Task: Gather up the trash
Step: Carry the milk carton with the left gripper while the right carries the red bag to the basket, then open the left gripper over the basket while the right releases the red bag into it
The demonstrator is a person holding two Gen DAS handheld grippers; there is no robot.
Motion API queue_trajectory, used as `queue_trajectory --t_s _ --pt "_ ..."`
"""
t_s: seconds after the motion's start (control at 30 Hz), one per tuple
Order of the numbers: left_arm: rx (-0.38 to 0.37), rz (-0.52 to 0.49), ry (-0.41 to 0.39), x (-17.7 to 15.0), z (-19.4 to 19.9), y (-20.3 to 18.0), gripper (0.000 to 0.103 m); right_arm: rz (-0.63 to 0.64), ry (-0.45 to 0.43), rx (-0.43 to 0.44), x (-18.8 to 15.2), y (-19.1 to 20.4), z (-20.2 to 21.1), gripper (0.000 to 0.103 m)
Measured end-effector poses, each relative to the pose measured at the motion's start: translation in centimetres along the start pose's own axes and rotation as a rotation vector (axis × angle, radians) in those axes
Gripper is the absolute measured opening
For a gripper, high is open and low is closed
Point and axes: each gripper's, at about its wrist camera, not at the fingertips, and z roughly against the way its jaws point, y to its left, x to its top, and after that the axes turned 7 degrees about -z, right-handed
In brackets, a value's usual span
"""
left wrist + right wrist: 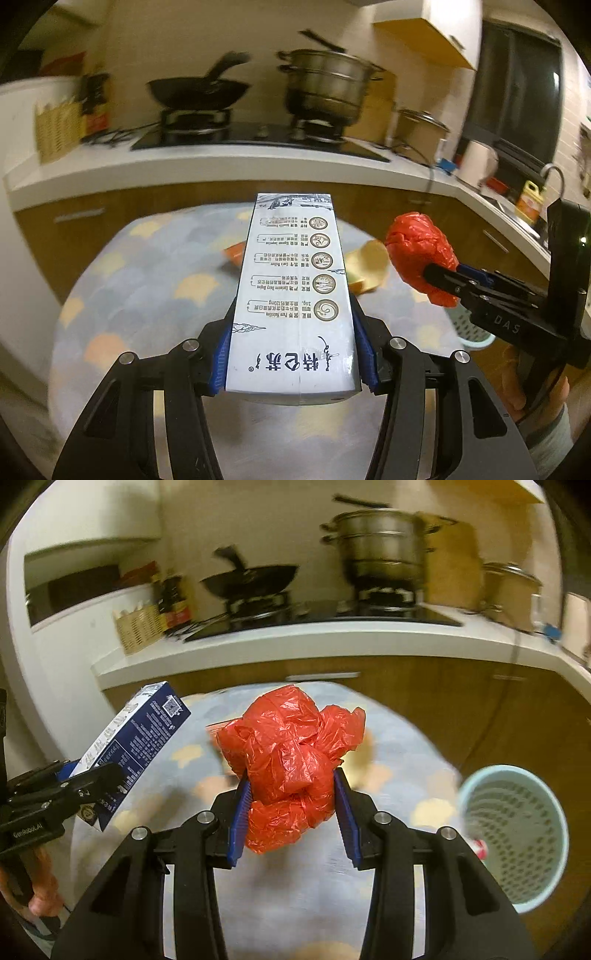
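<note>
The left gripper [293, 343] is clamped on a tall milk carton [291, 295], its blue pads pressing the carton's two narrow sides near the bottom end, so the carton juts forward and up, held clear above the round table [147, 280] with its pale blue, scallop-patterned cloth. The right gripper [291, 805] is clamped on a crumpled red plastic bag [291, 753] (a knotted, bunched wad, bulging out above and below the pads), which is likewise held above the table and not resting on it. In the left wrist view the bag [421, 258] sits to the right of the carton, well apart from it, and a hand [532, 391] with a grey sleeve grips the right tool's handle. On the table behind the carton lie some orange and yellowish scraps [365, 266], too blurred to name. A pale green perforated wastebasket [517, 834] stands on the floor just beside the table's right edge, with something red and white at its near rim. Beyond the table runs a white kitchen counter [221, 166] carrying a hob with a black wok [199, 92] and a steel steamer pot [328, 85].
</note>
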Motion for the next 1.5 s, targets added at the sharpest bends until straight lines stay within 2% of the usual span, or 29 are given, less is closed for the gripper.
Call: queue_trajectory --t_s 0.23,0.4,0.5,0.6,0.7,0.83,0.93,1.03,1.2,1.33,1.37,1.4,1.43,1.5 --pt "-0.058 -0.099 -0.017 1.7 -0.9 -5.3 0.051 -0.066 -0.048 -0.082 0.2 -6.2 2.9 0.039" --pt "-0.104 -0.183 0.022 3.2 -2.8 -9.6 0.051 -0.133 -0.076 -0.14 -0.4 -10.6 4.8 0.039" --pt "-0.113 -0.243 0.019 5.0 -3.5 -12.4 0.051 -0.17 -0.094 -0.188 -0.7 -13.3 5.8 0.039" --pt "-0.142 -0.26 0.031 6.1 -5.2 -14.9 0.052 -0.221 -0.104 -0.232 -1.0 -16.1 6.5 0.039" --pt "-0.159 -0.23 0.065 6.9 -8.2 -17.0 0.052 -0.269 -0.106 -0.272 -1.6 -18.8 6.9 0.039" --pt "-0.213 -0.202 0.096 6.8 -11.9 -20.1 0.052 -0.308 -0.084 -0.319 -2.8 -21.8 6.9 0.039" --pt "-0.21 -0.179 0.13 6.4 -14.5 -22.0 0.052 -0.315 -0.067 -0.351 -3.5 -23.3 6.7 0.039" --pt "-0.245 -0.151 0.162 6.2 -16.7 -23.1 0.052 -0.333 -0.023 -0.381 -4.0 -24.6 5.7 0.039" --pt "-0.229 -0.155 0.205 5.5 -19.2 -24.7 0.052 -0.339 0.07 -0.421 -4.9 -26.2 3.5 0.042" --pt "-0.245 -0.156 0.235 4.8 -20.6 -25.5 0.052 -0.364 0.133 -0.432 -5.8 -27.5 1.9 0.044" --pt "-0.249 -0.155 0.24 4.8 -20.9 -25.6 0.053 -0.372 0.142 -0.429 -5.9 -27.7 1.7 0.05" --pt "-0.26 -0.152 0.256 4.5 -21.3 -25.6 0.06 -0.383 0.155 -0.421 -6.0 -28.0 1.5 0.059" --pt "-0.268 -0.149 0.268 4.5 -21.6 -25.7 0.064 -0.388 0.164 -0.424 -5.9 -28.2 1.4 0.061" --pt "-0.286 -0.137 0.279 4.3 -21.8 -25.4 0.066 -0.39 0.167 -0.436 -5.9 -28.5 1.4 0.062"
